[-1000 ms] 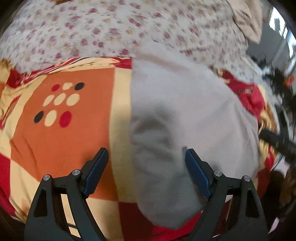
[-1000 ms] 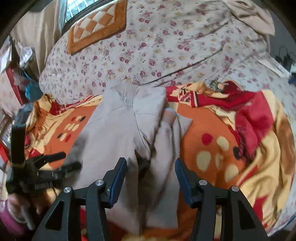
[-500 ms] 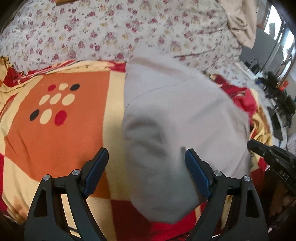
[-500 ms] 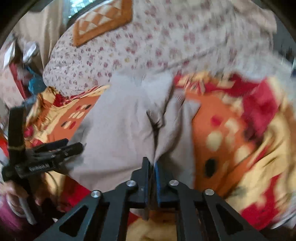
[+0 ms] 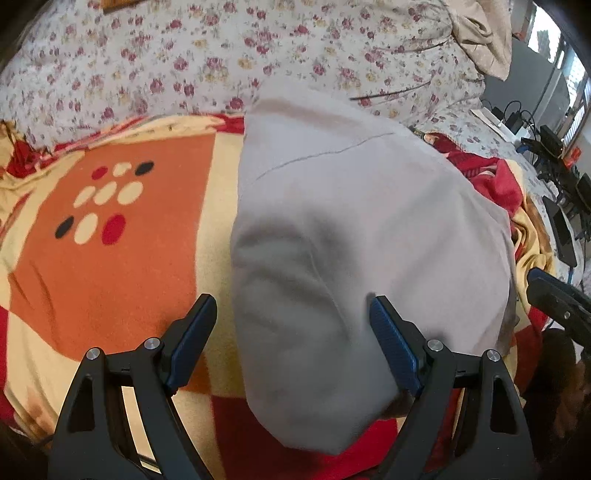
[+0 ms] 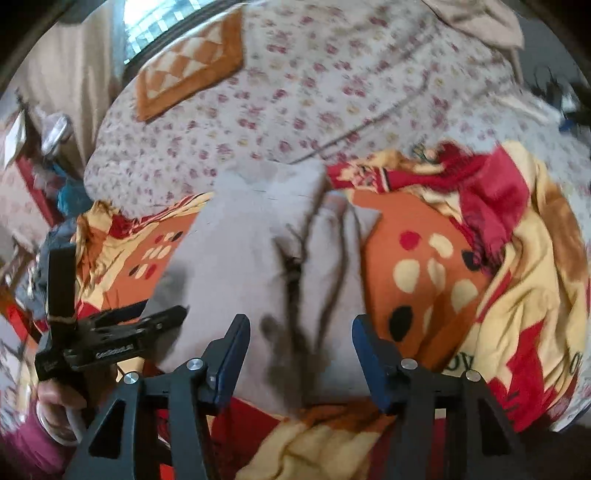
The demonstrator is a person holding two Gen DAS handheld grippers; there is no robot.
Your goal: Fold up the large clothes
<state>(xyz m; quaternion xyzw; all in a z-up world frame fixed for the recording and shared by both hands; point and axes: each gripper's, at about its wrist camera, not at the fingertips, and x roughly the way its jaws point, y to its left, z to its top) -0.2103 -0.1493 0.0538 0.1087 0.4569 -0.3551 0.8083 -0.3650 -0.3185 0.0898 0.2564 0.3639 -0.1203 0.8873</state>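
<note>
A grey garment [image 5: 351, 236] lies partly folded on an orange, yellow and red patterned blanket [image 5: 110, 258]. My left gripper [image 5: 291, 336] is open, just above the garment's near left edge, holding nothing. In the right wrist view the garment [image 6: 251, 258] shows a folded seam running down its middle. My right gripper [image 6: 299, 358] is open over the garment's near end, holding nothing. The left gripper [image 6: 110, 332] also shows at the left of the right wrist view, beside the garment.
A floral bedsheet [image 5: 221, 55] covers the bed behind the blanket. An orange checked cushion [image 6: 188, 77] lies at the back. A beige cloth [image 5: 480, 33] sits at the far right. Cables and devices [image 5: 546, 147] stand beside the bed.
My right gripper shut on the garment's middle fold half a second ago and has now opened and let go. My left gripper stayed open and shifted slightly.
</note>
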